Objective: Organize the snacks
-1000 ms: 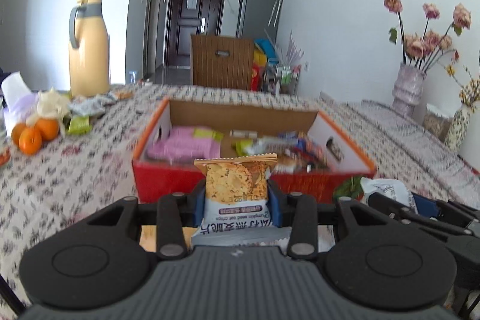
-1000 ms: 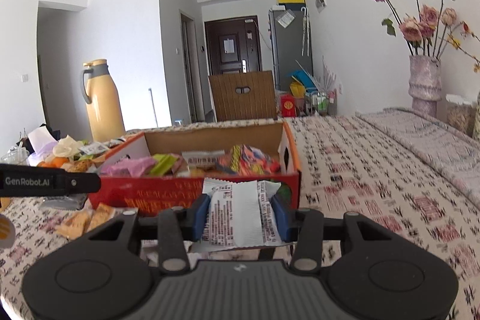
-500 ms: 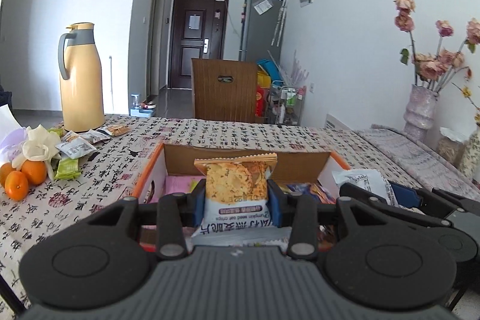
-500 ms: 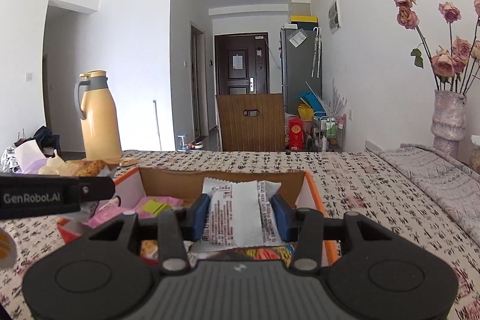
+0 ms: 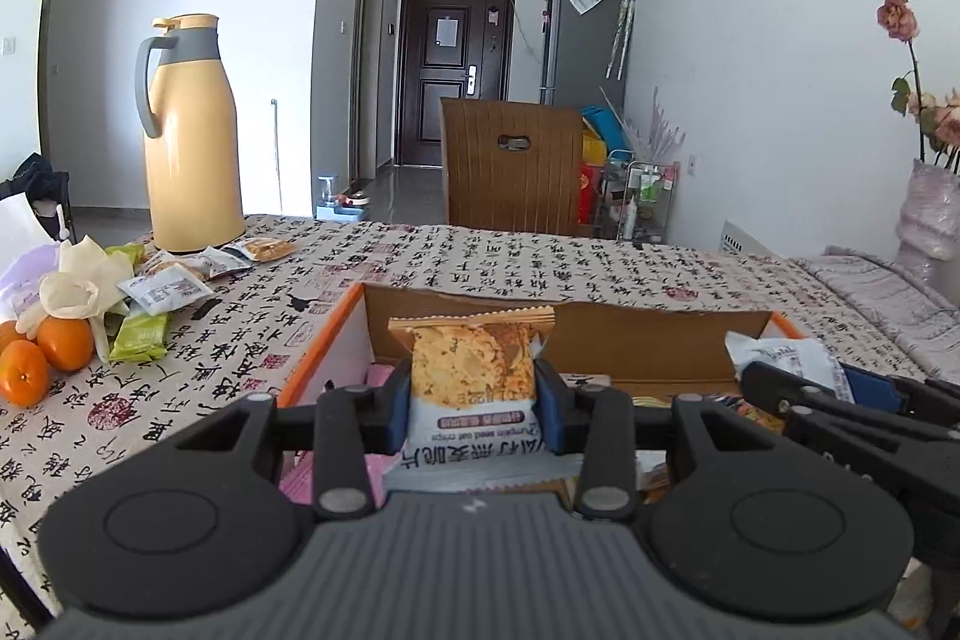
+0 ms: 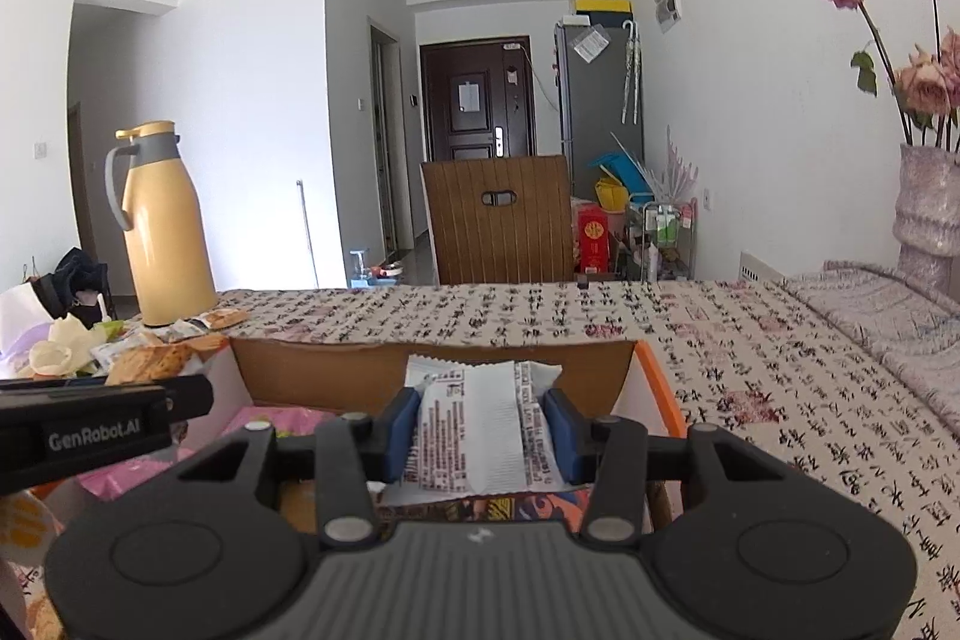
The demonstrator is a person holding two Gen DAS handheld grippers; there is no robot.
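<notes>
**A:** How far along are you with the snacks?

**B:** Partway, I judge. My left gripper [image 5: 474,403] is clamped on a crisps packet [image 5: 473,370], and my right gripper [image 6: 480,427] is clamped on a white packet [image 6: 483,430], printed back toward the camera. Both packets hang over the open cardboard box [image 5: 654,340], inside its walls as far as I can tell. Neither is let go yet.

**A:** And what's in the box already?

**B:** Something pink [image 6: 282,427] on the box's left side, and patterned wrappers under the white packet. My own grippers hide most of the floor, so I can't count what lies there.

**A:** What's left outside it?

**B:** A loose heap well to the left of the box, near the foot of the yellow thermos [image 5: 189,136]. I count one green packet [image 5: 141,337], a pale one [image 5: 162,289] beside it, and at least two more small ones [image 5: 264,249] closer to the thermos. There may be others under the crumpled white glove [image 5: 78,280].

**A:** Anything else?

**B:** Two oranges [image 5: 45,358] in full sight, left of the box, perhaps a third at the frame's edge. One thermos, one box, two packets in my jaws.

**A:** So the next step?

**B:** Drop both in, I'd say, then go back left for the heap. Thin wrappers may cling to my pads.
</notes>
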